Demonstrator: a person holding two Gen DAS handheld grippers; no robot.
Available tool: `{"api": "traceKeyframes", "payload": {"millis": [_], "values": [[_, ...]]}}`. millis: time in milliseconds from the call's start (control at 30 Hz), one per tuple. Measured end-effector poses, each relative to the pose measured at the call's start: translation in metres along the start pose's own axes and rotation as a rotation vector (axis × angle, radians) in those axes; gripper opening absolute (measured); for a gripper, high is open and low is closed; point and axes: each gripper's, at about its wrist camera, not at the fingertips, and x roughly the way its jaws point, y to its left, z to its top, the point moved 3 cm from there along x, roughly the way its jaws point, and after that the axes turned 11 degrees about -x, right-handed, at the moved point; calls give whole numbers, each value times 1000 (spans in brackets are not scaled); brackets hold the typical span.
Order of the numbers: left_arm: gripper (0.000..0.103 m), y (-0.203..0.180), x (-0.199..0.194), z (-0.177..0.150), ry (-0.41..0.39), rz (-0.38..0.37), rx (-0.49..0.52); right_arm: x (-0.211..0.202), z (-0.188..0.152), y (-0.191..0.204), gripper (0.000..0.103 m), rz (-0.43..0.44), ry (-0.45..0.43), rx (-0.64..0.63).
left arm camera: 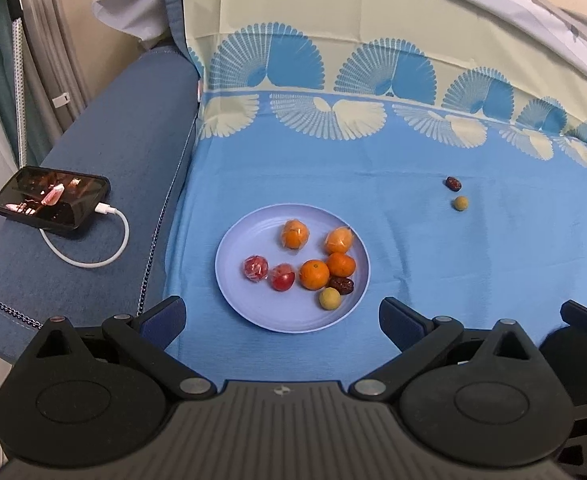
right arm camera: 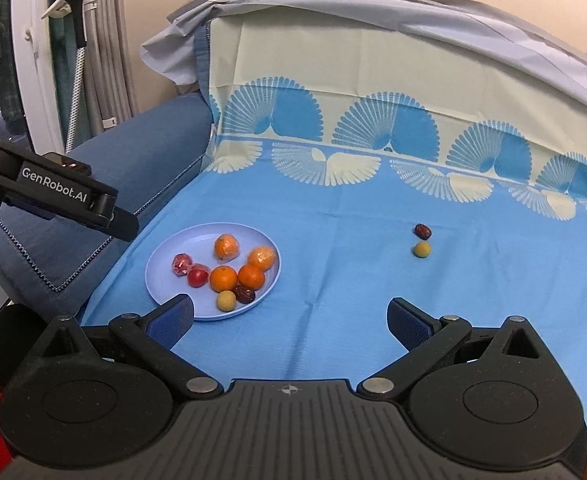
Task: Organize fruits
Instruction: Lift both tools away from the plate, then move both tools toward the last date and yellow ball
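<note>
A lilac plate [left arm camera: 233, 256] [right arm camera: 161, 268] lies on the blue cloth and holds several oranges [left arm camera: 314, 274] [right arm camera: 223, 278], two wrapped red fruits [left arm camera: 256, 269] [right arm camera: 182, 264], a dark date [left arm camera: 342, 285] and a small yellow fruit [left arm camera: 329, 298] [right arm camera: 226, 301]. A loose date [left arm camera: 453, 183] [right arm camera: 423, 231] and a loose yellow fruit [left arm camera: 460, 203] [right arm camera: 422, 249] lie apart to the right of the plate. My left gripper [left arm camera: 281, 316] is open and empty just in front of the plate. My right gripper [right arm camera: 291, 318] is open and empty, near the plate's right side.
A phone [left arm camera: 51, 196] on a white charging cable [left arm camera: 93, 258] lies on the blue sofa arm [left arm camera: 125, 128] at left. Grey fabric [right arm camera: 373, 12] drapes over the backrest. A white stand [right arm camera: 29, 60] is at far left. The left gripper's body [right arm camera: 53, 192] shows in the right wrist view.
</note>
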Motion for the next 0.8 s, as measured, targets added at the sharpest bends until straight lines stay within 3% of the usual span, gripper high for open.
{"api": "traceKeyframes", "payload": {"millis": [567,800], "values": [[103,-20,38,14,62,40,14,42,-19,-52,102,-74,58,129],[103,-34,76,29,125,47,-4,102,-37,-91,102,-208,74,112]]}}
